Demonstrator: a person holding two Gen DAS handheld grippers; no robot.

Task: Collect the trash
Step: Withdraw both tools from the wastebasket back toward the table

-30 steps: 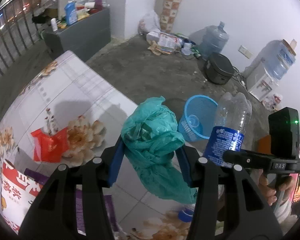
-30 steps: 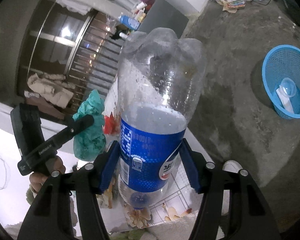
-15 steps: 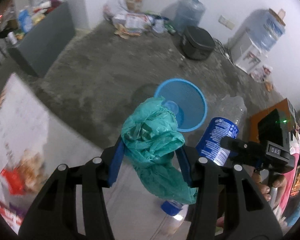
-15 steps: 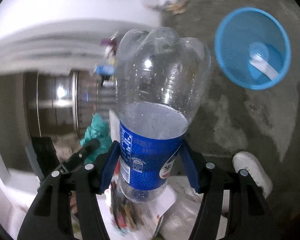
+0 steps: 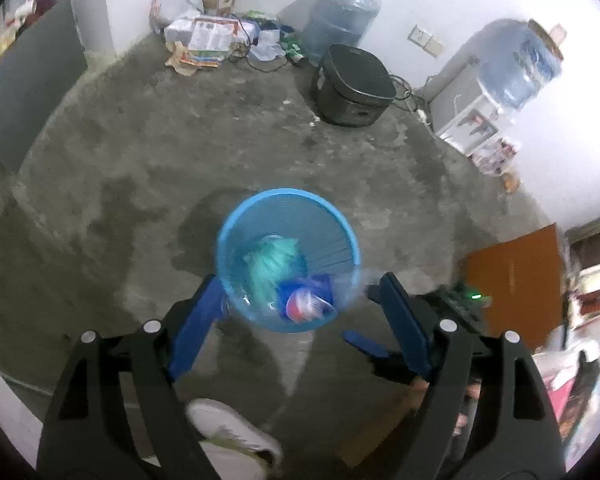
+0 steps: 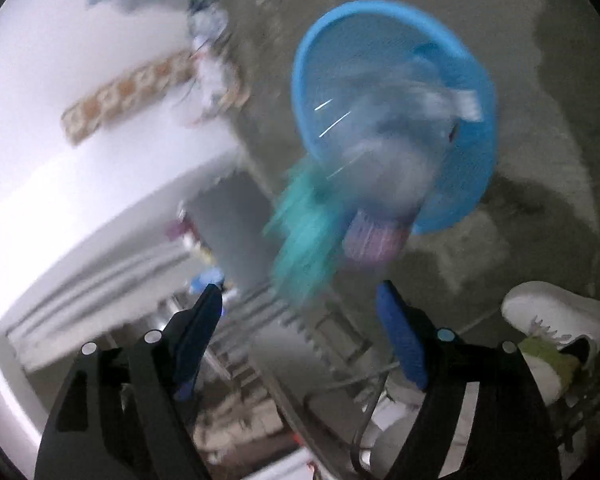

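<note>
Both grippers, left (image 5: 296,300) and right (image 6: 300,312), are opening, nothing between their jaws; crumpled teal bag (image 5: 274,266) and clear bottle (image 5: 308,302) blur at twelve o'clock over the round mesh bin (image 5: 340,226).

A round blue mesh waste basket (image 5: 342,224) stands upright on the bare concrete floor, seen from above. A crumpled teal plastic bag (image 5: 270,266) shows blurred over its opening, and just beside it a clear plastic bottle (image 5: 308,300) with a blue label, tilted toward the near rim. In the right wrist view all three smear together, the bag (image 6: 306,232) and the bottle (image 6: 384,168) overlapping the basket's (image 6: 472,152) lower left rim
</note>
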